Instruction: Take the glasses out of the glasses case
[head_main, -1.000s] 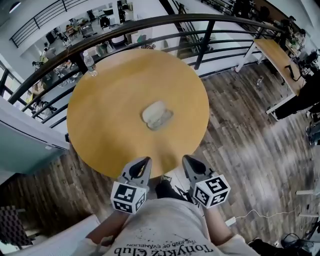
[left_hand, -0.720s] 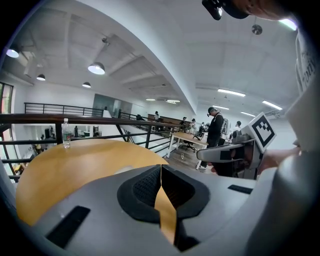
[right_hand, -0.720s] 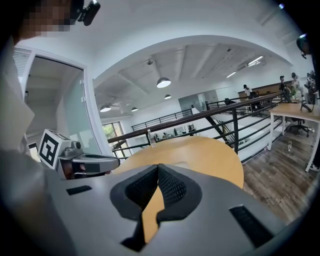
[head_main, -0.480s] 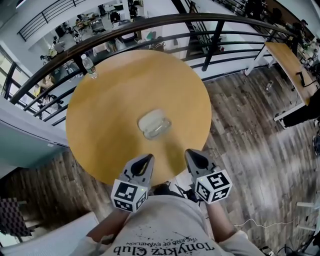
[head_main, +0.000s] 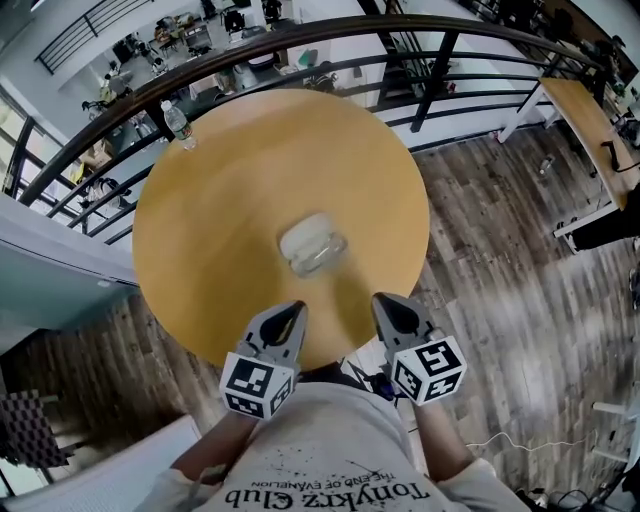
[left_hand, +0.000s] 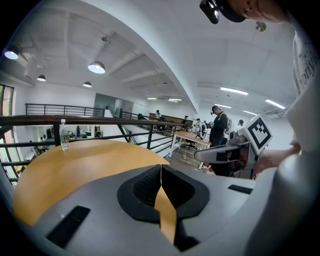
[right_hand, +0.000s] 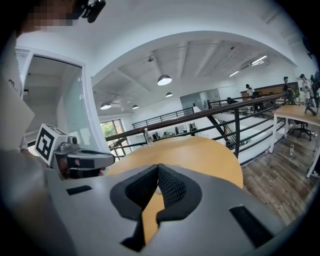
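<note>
- Case (head_main: 312, 245): shut, lying near the middle of the round bench (head_main: 210, 190). Glasses not visible, presumably inside.
- Left claw (left_hand: 161, 169): jaws closed together, nothing held.
- Right claw (right_hand: 158, 169): jaws closed together, nothing held.
- Both claws sit at the near bench edge, apart from the case.
- Step in hand: approach; opening not yet begun.
- Next move: advance both claws to the case, spread the jaws, steady the base with one, and lift the lid with the other.
</note>
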